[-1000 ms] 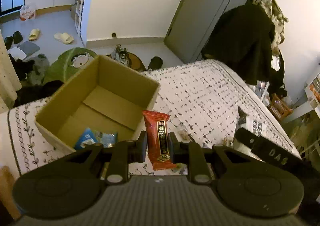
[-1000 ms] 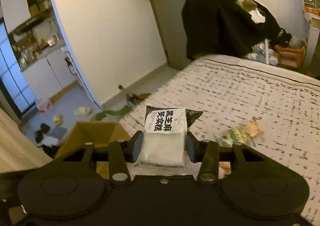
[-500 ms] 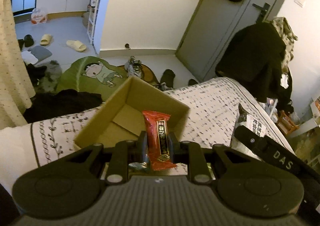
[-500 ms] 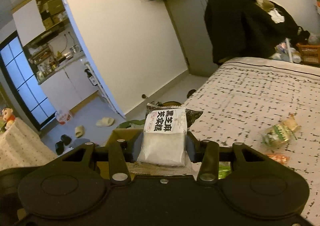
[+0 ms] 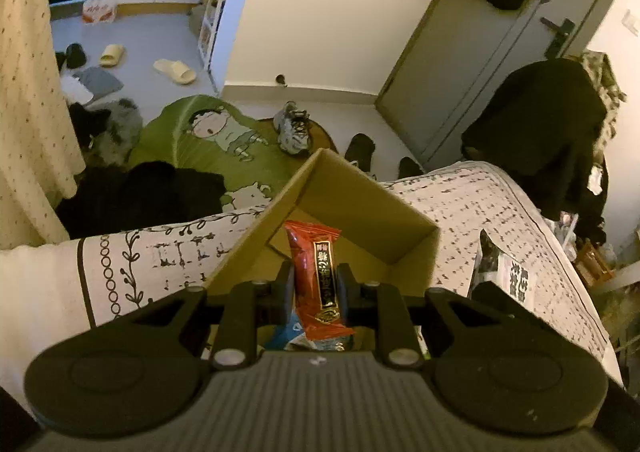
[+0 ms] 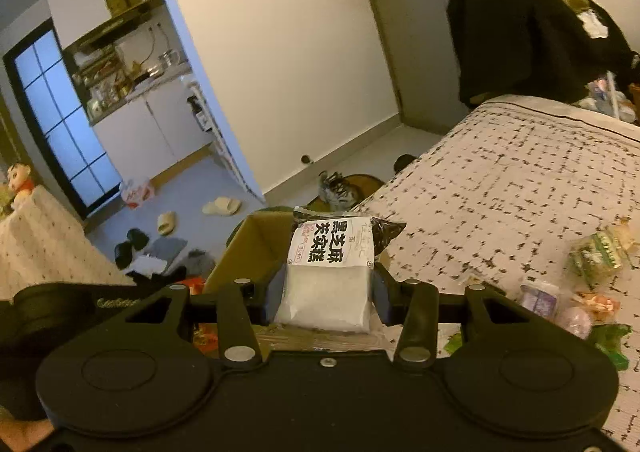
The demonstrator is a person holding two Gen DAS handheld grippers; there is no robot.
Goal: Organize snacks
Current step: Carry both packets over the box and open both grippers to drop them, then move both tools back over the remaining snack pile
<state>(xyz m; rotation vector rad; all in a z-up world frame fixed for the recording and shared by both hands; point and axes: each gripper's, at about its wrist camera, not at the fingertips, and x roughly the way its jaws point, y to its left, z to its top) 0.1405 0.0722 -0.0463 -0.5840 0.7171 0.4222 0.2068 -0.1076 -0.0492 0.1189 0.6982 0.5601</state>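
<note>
While held: snacks point(image 6: 596, 252) beside box point(image 5: 360, 208)

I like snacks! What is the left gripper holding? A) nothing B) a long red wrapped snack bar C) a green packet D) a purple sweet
B: the left gripper is clamped on a long red wrapped snack bar, above the open brown cardboard box.
</note>
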